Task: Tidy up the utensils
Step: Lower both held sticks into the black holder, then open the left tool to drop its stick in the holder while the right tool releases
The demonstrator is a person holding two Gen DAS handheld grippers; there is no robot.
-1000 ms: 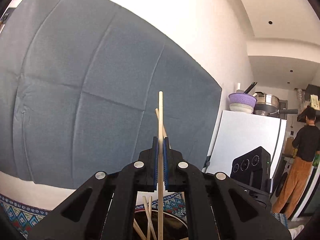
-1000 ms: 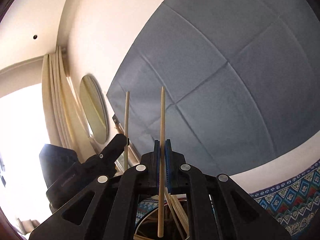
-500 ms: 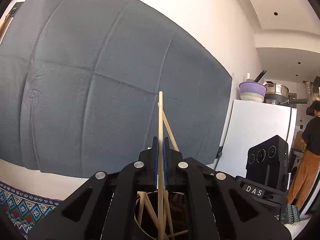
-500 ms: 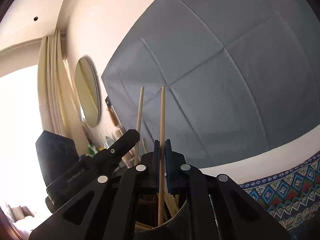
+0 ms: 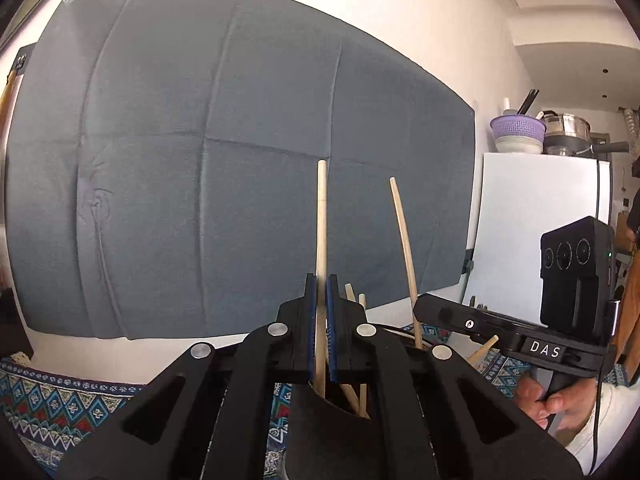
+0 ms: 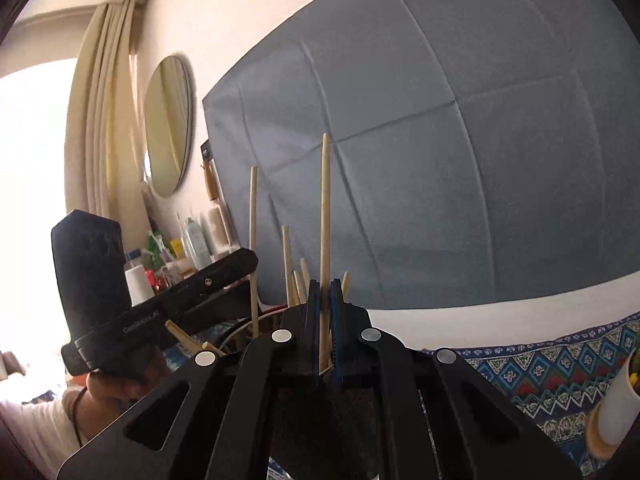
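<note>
My left gripper (image 5: 320,294) is shut on an upright wooden chopstick (image 5: 321,220), whose lower end dips into a dark holder (image 5: 332,416) just below the jaws. Several other chopsticks (image 5: 362,308) stand in that holder. To the right, my right gripper (image 5: 420,309) grips a second chopstick (image 5: 402,240) over the same holder. In the right wrist view the right gripper (image 6: 325,296) is shut on its chopstick (image 6: 325,200) above the holder (image 6: 320,420), and the left gripper (image 6: 250,262) holds its stick (image 6: 253,232) at the left.
A patterned blue cloth (image 5: 52,404) covers the table below a grey-blue wall sheet (image 5: 200,160). A white fridge (image 5: 536,216) bearing a purple colander (image 5: 518,126) stands right. A mirror (image 6: 168,124), bottles (image 6: 192,240) and a white cup (image 6: 618,404) show in the right wrist view.
Both grippers have sunk with their chopsticks, whose lower ends now reach into the holder. The holder and the opposite gripper loom larger in each view. Both wrists have rolled.
</note>
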